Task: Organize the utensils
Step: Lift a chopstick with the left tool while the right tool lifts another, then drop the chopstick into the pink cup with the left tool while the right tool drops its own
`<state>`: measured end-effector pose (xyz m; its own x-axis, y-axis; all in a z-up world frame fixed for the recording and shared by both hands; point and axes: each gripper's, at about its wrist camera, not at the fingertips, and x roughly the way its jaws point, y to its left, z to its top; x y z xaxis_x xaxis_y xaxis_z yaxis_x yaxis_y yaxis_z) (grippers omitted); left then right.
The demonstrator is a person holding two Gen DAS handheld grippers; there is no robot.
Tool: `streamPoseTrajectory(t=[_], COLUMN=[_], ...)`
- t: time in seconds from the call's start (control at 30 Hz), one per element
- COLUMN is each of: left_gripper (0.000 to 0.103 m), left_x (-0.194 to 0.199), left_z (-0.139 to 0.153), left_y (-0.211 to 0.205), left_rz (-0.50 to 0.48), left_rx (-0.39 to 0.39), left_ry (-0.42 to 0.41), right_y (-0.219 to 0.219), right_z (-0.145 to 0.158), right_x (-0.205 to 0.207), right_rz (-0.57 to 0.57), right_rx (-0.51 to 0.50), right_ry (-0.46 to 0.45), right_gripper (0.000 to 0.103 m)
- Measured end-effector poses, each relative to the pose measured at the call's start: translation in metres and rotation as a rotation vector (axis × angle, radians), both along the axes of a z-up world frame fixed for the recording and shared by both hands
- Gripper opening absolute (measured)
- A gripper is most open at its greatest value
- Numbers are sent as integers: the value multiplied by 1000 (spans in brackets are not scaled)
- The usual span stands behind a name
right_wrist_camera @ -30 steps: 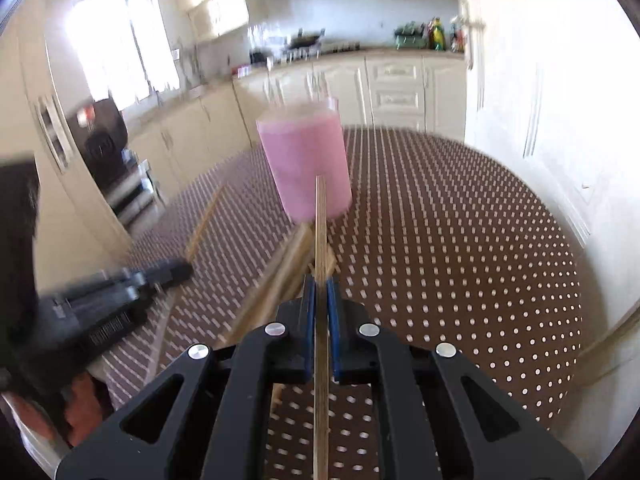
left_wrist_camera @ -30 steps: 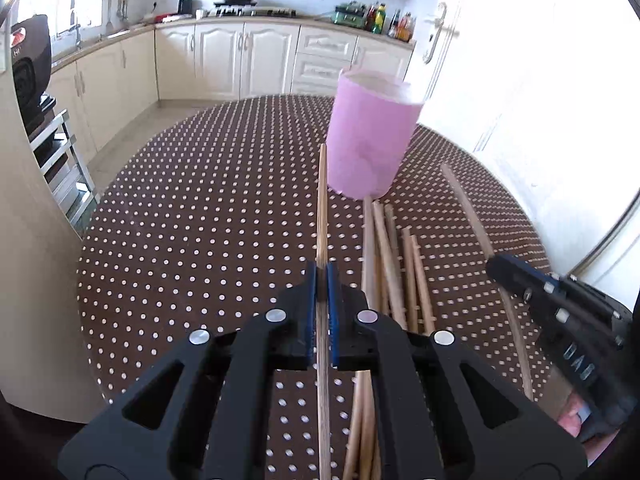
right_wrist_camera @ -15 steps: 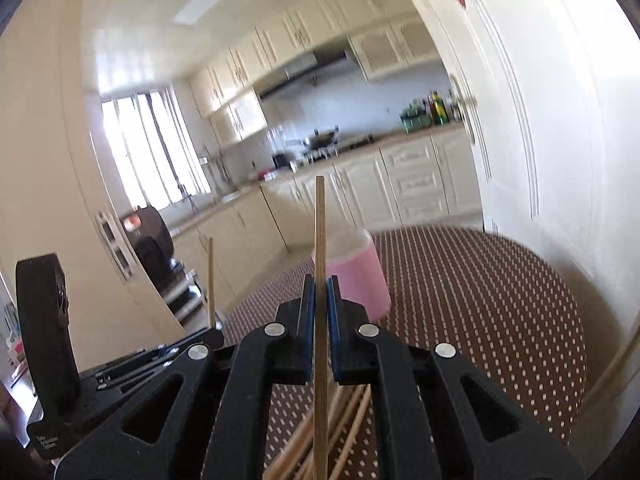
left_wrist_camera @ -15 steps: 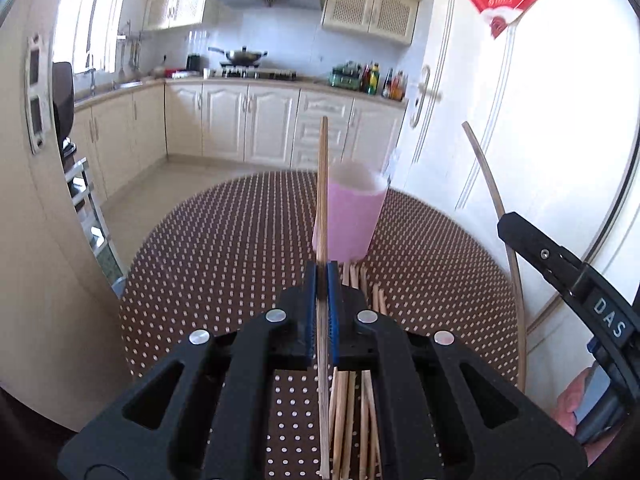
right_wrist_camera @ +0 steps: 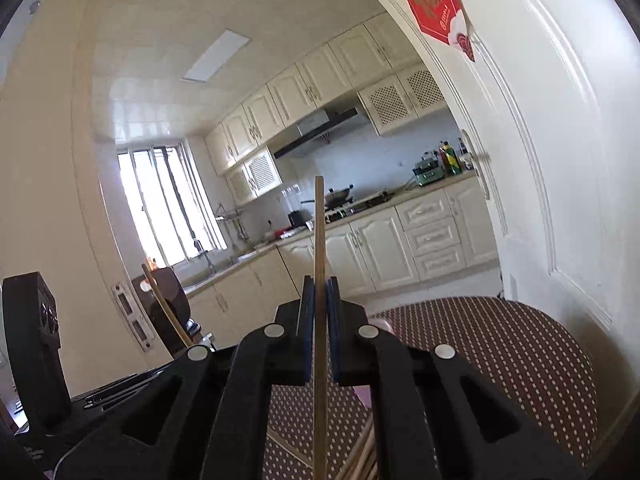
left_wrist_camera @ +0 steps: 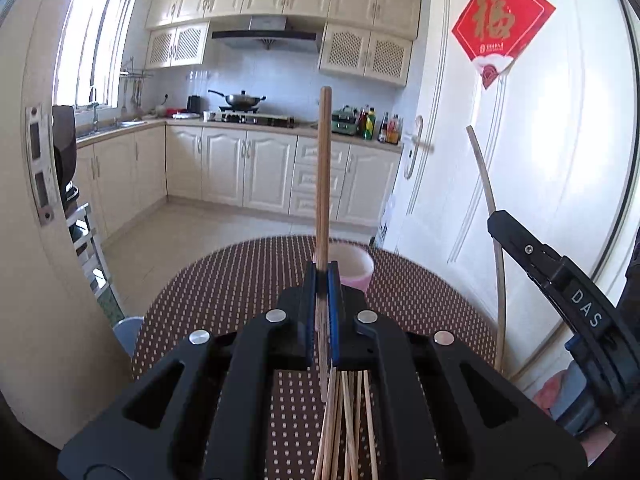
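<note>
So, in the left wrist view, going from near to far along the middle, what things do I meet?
Loose chopsticks on the table → left gripper shut on one upright chopstick → pink cup → far table edge → kitchen floor → cabinets.

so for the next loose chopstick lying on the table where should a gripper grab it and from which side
Take one on the outer edge of the loose chopsticks, partway along its shaft, coming from above with the jaws across its width. They lie flat and fanned, overlapping on the dotted table, so an edge one is likely easiest to single out. Both the left gripper and right gripper are full now.
</note>
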<state>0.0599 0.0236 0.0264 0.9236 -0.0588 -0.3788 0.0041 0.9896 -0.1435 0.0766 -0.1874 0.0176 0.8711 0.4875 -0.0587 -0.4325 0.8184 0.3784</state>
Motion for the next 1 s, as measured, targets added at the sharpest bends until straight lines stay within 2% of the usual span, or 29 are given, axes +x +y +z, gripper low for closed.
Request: streamPoseTrajectory(t=[0.27, 0.47, 0.7, 1.0], left_gripper=[6, 6, 6, 6], left_x=[23, 55, 92, 116], left_z=[23, 32, 36, 42], left_y=[0, 6, 10, 13], left_rz=[15, 17, 6, 7], left_rx=[-11, -30, -46, -55], left_ry=[-58, -82, -93, -131], right_y=[3, 10, 14, 17], right_z=[22, 28, 25, 13], right_x=[28, 56, 96, 135], right_rz=[4, -9, -17, -34], right_rx=[50, 66, 99, 116], right_ry=[-83, -141, -150, -153], right_gripper=[5, 5, 5, 5])
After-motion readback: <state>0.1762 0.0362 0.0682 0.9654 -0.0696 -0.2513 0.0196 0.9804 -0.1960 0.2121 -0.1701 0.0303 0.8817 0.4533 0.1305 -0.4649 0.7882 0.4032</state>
